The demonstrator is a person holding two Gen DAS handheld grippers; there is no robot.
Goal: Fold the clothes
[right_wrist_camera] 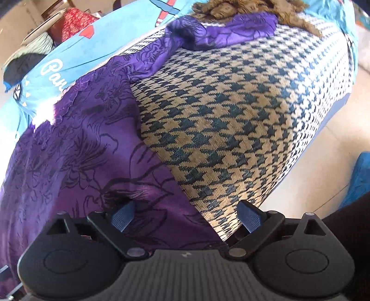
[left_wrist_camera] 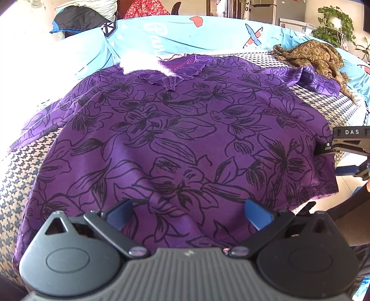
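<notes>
A purple top with black flower outlines (left_wrist_camera: 175, 139) lies spread flat on a houndstooth mat (left_wrist_camera: 27, 166), its frilled neckline at the far end. My left gripper (left_wrist_camera: 188, 214) is open just above the hem, nothing between its blue pads. The right gripper's body (left_wrist_camera: 346, 141) shows at the shirt's right edge in the left wrist view. In the right wrist view my right gripper (right_wrist_camera: 186, 216) is open and straddles the purple top's (right_wrist_camera: 87, 148) side edge where it meets the houndstooth mat (right_wrist_camera: 231, 125). The top's right sleeve (right_wrist_camera: 208, 32) lies crumpled at the far end.
A brown patterned garment (left_wrist_camera: 314, 55) is bunched at the far right of the mat. A light blue printed sheet (left_wrist_camera: 196, 32) covers the bed behind. Dark clothing (left_wrist_camera: 78, 18) sits at the far left. The bed's right edge drops to a pale floor (right_wrist_camera: 328, 162).
</notes>
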